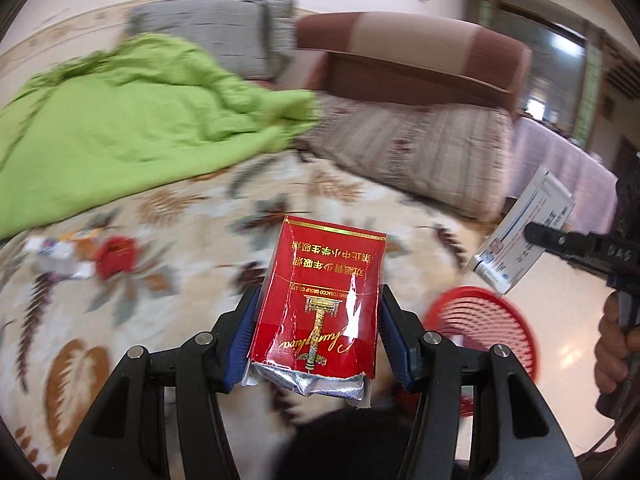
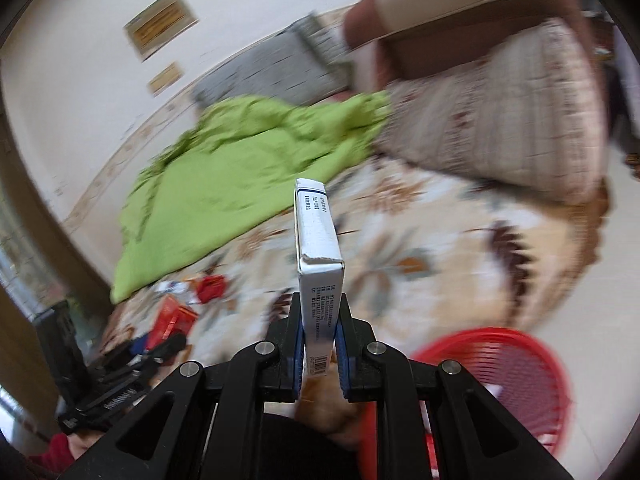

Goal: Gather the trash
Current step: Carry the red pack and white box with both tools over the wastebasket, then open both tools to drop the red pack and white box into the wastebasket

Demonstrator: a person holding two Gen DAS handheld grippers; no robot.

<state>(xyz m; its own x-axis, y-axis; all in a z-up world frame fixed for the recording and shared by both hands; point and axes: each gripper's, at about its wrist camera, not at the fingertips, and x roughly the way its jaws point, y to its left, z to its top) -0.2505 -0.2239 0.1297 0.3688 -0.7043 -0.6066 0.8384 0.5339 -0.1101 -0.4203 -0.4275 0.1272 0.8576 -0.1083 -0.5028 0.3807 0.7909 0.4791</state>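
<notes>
My left gripper (image 1: 318, 312) is shut on a torn red cigarette pack (image 1: 320, 300) and holds it above the floral bedspread (image 1: 180, 216). My right gripper (image 2: 318, 320) is shut on a white and blue carton box (image 2: 318, 248), held edge-on. That box (image 1: 520, 232) and the right gripper (image 1: 532, 232) also show at the right of the left wrist view. The left gripper with its red pack (image 2: 172, 316) shows low at the left of the right wrist view. A red plastic basket (image 1: 480, 320) stands on the floor below both grippers, and in the right wrist view (image 2: 500, 380) it is at lower right.
More litter, a red scrap (image 1: 114, 258) and white wrappers (image 1: 56, 256), lies on the bedspread at left. A green blanket (image 1: 120, 128) is bunched behind it. A grey pillow (image 1: 224, 32), a folded patterned quilt (image 1: 420, 144) and a brown headboard (image 1: 420, 52) lie beyond.
</notes>
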